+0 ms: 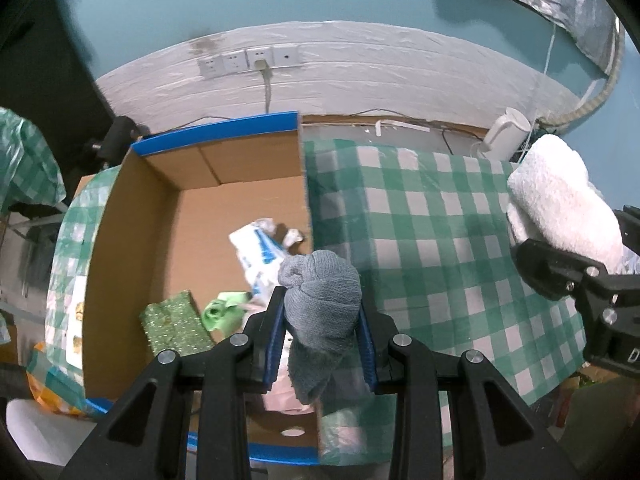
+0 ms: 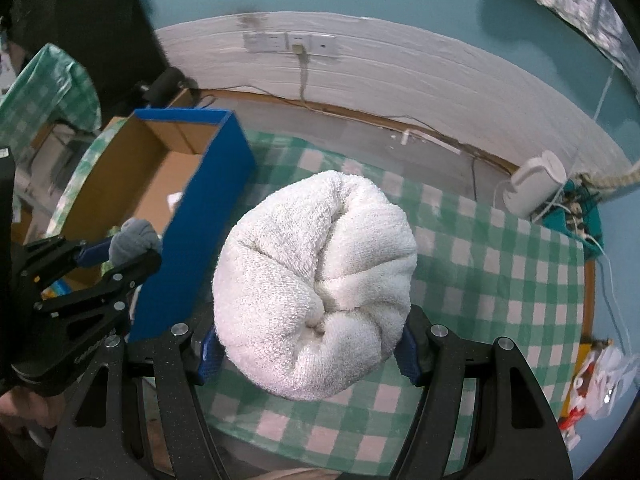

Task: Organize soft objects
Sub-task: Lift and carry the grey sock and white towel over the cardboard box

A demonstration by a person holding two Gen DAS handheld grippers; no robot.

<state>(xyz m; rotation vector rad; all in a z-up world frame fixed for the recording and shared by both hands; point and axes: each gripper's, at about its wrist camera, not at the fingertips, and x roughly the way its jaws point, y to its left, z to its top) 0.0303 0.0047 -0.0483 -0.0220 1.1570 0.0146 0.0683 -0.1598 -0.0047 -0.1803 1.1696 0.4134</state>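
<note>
My left gripper (image 1: 322,312) is shut on a rolled grey sock (image 1: 322,300), held above the right wall of an open cardboard box (image 1: 132,248) with blue edges. My right gripper (image 2: 310,344) is shut on a rolled white towel (image 2: 316,280), held above the green checked tablecloth (image 2: 480,272) just right of the box (image 2: 192,232). In the left wrist view the towel (image 1: 560,200) and the right gripper's fingers (image 1: 560,264) show at the right edge. In the right wrist view the left gripper (image 2: 120,248) with the sock (image 2: 134,240) shows at the left, over the box.
In the box lie a white and blue packet (image 1: 260,248), a green glittery block (image 1: 176,324) and a light green crumpled item (image 1: 222,310). A white kettle (image 1: 506,132) stands at the table's far right. Wall sockets (image 1: 248,62) with a plugged cable are behind. Red and white wrappers (image 2: 596,392) lie at the right.
</note>
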